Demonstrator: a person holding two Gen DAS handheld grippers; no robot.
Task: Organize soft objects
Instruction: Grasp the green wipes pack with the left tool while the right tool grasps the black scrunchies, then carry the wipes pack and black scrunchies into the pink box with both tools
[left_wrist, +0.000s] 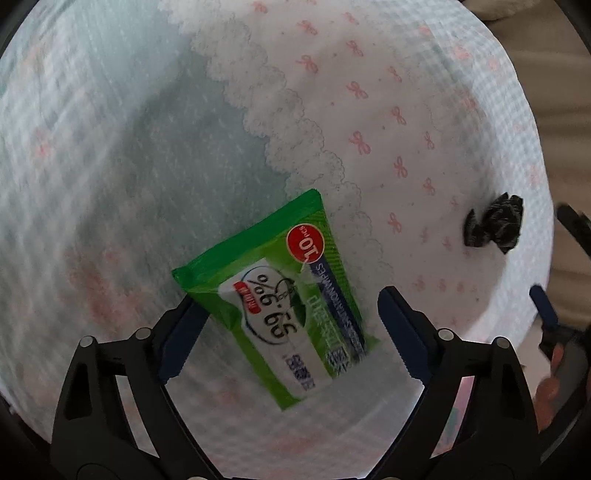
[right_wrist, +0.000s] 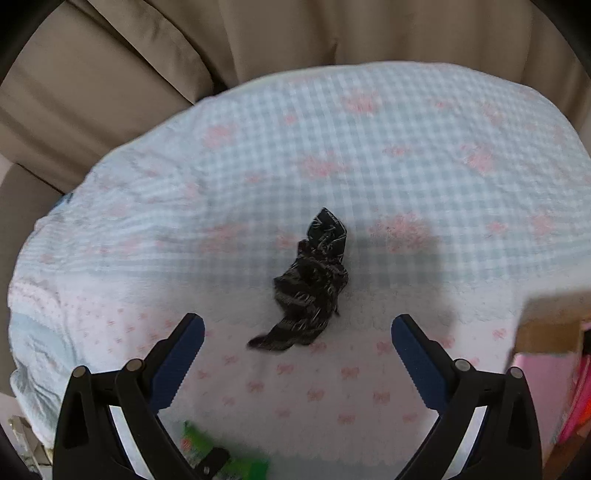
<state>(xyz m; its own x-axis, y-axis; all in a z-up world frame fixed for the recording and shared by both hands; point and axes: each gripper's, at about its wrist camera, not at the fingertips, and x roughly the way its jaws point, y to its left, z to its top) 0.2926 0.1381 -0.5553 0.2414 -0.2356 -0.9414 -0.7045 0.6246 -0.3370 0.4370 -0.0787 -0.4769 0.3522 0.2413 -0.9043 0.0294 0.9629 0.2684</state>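
Beige upholstery fills the upper part of the right wrist view, behind a padded surface covered by a gingham cloth in pale blue and white with pink bow prints.

Left gripper: the two blue-padded fingers are spread wide apart and grip nothing. A green wet-wipes pack lies flat on the cloth between them, in the lower centre of the frame. Its lower left edge sits just beside the left finger pad; contact cannot be confirmed. A clear gap separates the pack from the right finger pad. The pack is turned diagonally, with its printed text reading upside down.

Outward from the pack, a scalloped lace-pattern border runs diagonally from the upper centre toward the pack. A crumpled black cloth lies at the right of the frame, well apart from the pack. Part of the other gripper is visible at the right edge.

Right gripper: the fingers are spread wide and hold nothing. The black cloth lies at the frame centre, its lower tip reaching between the two fingertips, touching neither. The green pack appears blurred at the bottom edge. A cardboard box and pink items occupy the right edge.
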